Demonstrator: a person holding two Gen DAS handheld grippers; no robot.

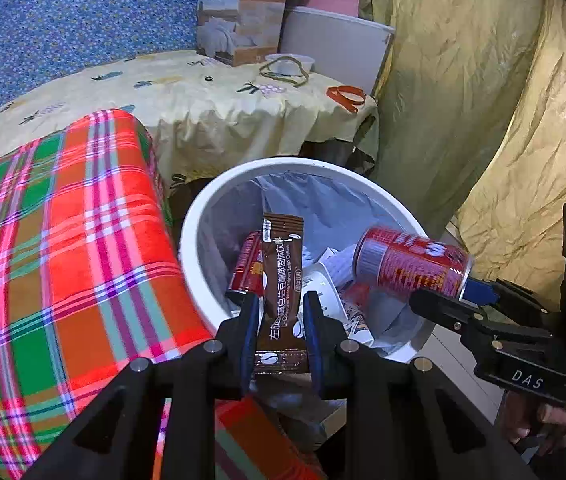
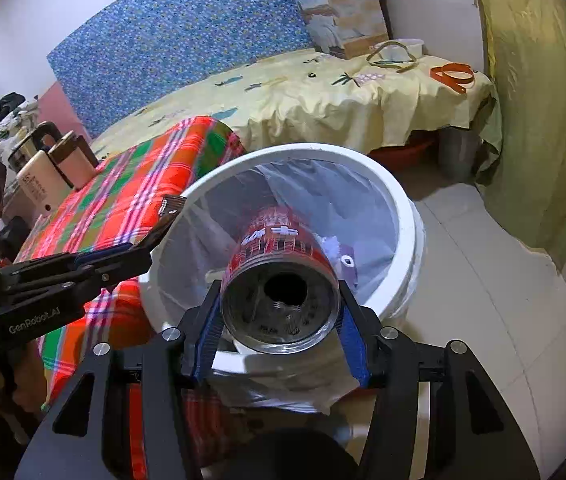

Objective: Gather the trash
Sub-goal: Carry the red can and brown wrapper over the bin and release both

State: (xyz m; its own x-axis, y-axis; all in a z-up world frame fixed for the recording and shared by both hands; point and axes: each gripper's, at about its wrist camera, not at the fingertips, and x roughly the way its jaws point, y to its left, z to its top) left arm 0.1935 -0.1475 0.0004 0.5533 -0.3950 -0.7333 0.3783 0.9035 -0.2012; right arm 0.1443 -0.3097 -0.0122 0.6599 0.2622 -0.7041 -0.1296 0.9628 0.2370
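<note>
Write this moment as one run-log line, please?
left gripper: shut on coffee sachet | right gripper: shut on red can | both above white bin | nothing released

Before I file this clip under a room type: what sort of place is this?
Probably a lived-in room at home: a cloth-covered table with a box, a plaid blanket, and a lined bin on tiled floor.

Both wrist views angled down, close above the shared white bin [image 1: 191, 240], left and right.
</note>
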